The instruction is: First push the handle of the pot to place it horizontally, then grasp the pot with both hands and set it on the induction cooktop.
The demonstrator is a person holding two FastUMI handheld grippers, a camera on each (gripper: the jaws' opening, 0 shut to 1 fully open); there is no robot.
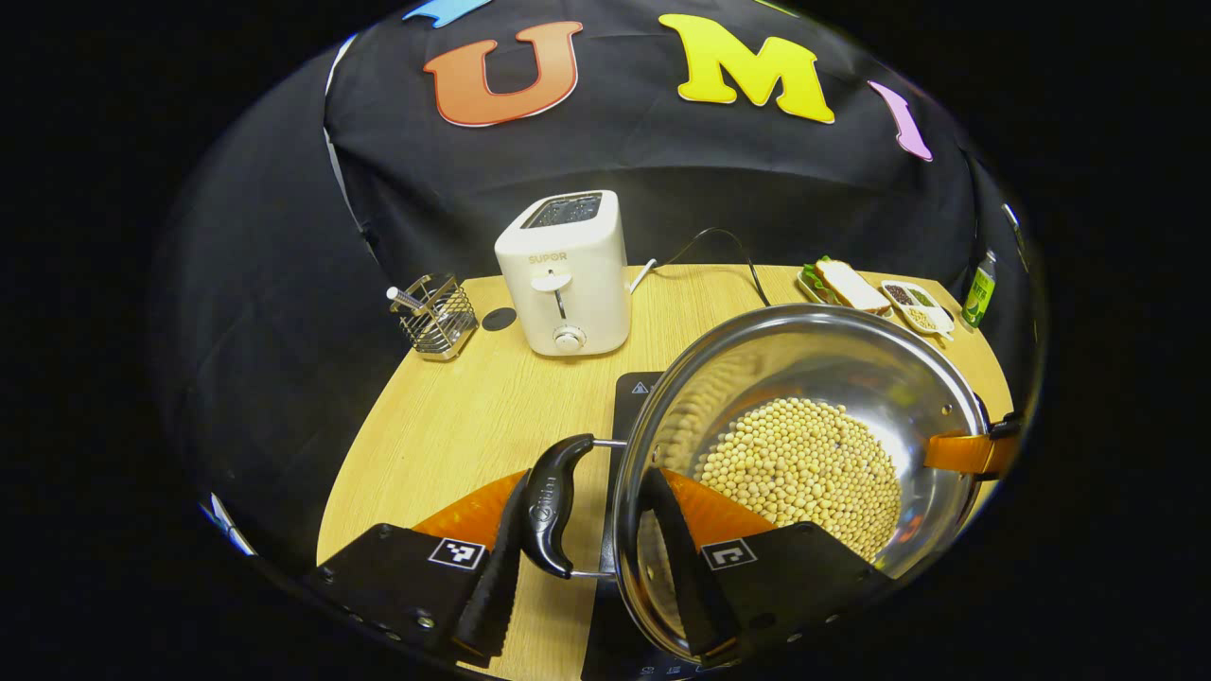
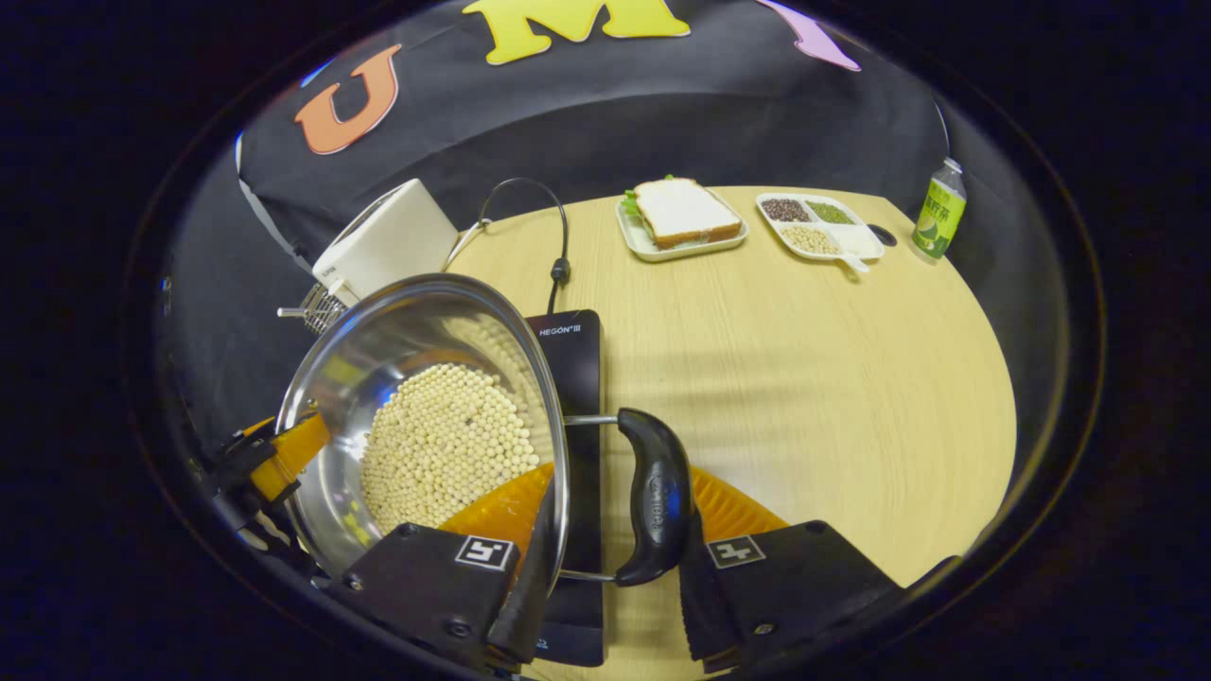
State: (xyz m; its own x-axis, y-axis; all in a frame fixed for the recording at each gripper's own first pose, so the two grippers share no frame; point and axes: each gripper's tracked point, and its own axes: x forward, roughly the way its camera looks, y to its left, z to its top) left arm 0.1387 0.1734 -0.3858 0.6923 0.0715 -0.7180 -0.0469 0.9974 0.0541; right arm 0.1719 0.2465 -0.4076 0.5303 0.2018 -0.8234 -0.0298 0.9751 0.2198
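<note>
Left gripper view
Surroundings: a white toaster (image 1: 566, 274) is standing at the back of the table (image 1: 454, 426), with a wire rack (image 1: 435, 317) to its left; a sandwich plate (image 1: 842, 284), a divided dish (image 1: 916, 305) and a green bottle (image 1: 981, 288) are sitting far right.
Pot: the steel pot (image 1: 804, 378), holding pale beans (image 1: 804, 468), is sitting over the dark induction cooktop (image 1: 632, 402).
Left tongs: the left tongs (image 1: 591, 605) are straddling the black side handle (image 1: 553, 506) and the pot's rim, one finger outside the handle, one inside the pot; whether they are pressing, I cannot tell.

Right gripper view
Surroundings: bare table is lying to the right, nothing blocking.
Pot: it is tilting over the cooktop's left side.
Right tongs: the right tongs (image 2: 615, 615) are straddling the other black handle (image 2: 655, 506) and rim likewise; grip unclear.
Far side: the left tongs are showing at the pot's far rim.
</note>
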